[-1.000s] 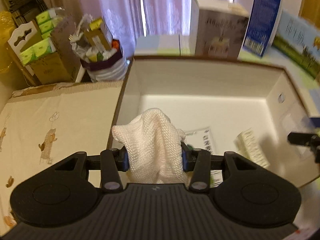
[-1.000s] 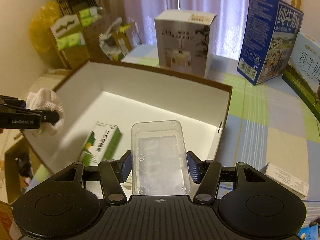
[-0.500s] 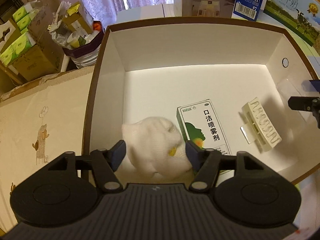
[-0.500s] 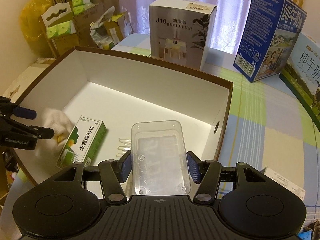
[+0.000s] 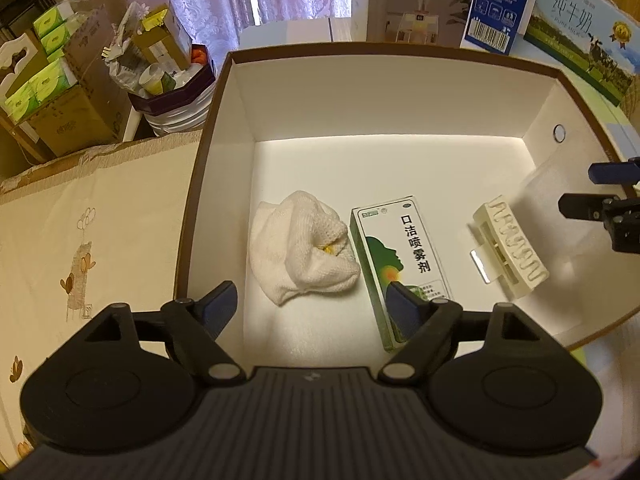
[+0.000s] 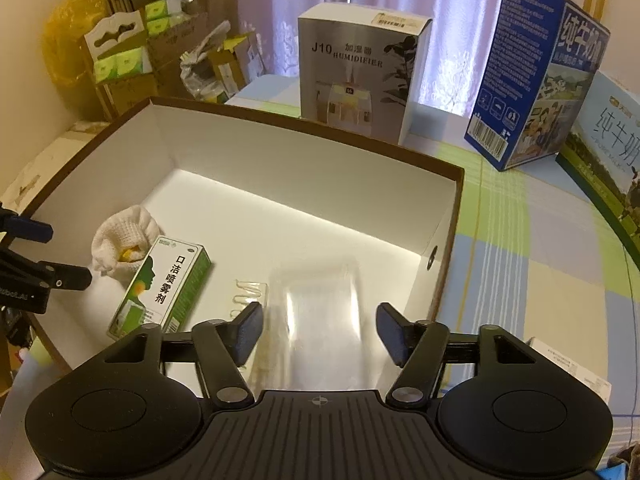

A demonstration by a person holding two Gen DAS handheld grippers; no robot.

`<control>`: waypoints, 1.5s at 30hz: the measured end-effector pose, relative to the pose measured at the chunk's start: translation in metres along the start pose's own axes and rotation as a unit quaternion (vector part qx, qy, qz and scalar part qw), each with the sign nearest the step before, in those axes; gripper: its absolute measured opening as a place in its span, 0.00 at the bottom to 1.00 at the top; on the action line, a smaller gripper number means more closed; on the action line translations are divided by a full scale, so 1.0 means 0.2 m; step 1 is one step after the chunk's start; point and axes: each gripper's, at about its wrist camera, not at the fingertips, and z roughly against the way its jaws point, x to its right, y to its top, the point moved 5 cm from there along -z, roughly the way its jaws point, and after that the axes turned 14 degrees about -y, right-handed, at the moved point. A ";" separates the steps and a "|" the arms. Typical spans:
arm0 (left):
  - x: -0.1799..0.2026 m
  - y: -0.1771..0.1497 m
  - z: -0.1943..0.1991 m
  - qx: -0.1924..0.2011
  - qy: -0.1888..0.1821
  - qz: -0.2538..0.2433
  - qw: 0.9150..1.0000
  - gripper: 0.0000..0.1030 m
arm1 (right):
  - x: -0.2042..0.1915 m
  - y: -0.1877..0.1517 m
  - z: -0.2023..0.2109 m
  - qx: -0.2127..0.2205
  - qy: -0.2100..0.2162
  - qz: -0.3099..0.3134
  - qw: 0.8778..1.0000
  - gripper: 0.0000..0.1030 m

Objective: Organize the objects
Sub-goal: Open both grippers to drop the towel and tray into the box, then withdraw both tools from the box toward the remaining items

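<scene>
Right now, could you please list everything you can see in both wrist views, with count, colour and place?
Storage box: one, brown outside, white inside, centre.
Knitted cloth: one, white, box floor, left.
Spray carton: one, green and white, beside the cloth.
Ridged plastic piece: one, cream, box floor, right.
Clear plastic case: one, transparent, blurred, between the right gripper's open fingers.
Humidifier box: one, white, behind the storage box.
Milk cartons: two, blue, far right.
Checked tablecloth: one, green and blue.
Left gripper: black, open.
Right gripper: black, open.
</scene>
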 end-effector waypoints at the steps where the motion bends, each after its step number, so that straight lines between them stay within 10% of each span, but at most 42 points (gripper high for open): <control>1: 0.01 0.00 0.01 0.002 0.000 0.001 1.000 0.78 | 0.00 0.00 0.01 0.003 0.005 0.000 1.000 0.62; 45: 0.63 -0.34 0.38 0.048 -0.042 0.012 0.998 0.85 | 0.18 -0.47 0.64 0.006 0.080 -0.069 0.994 0.65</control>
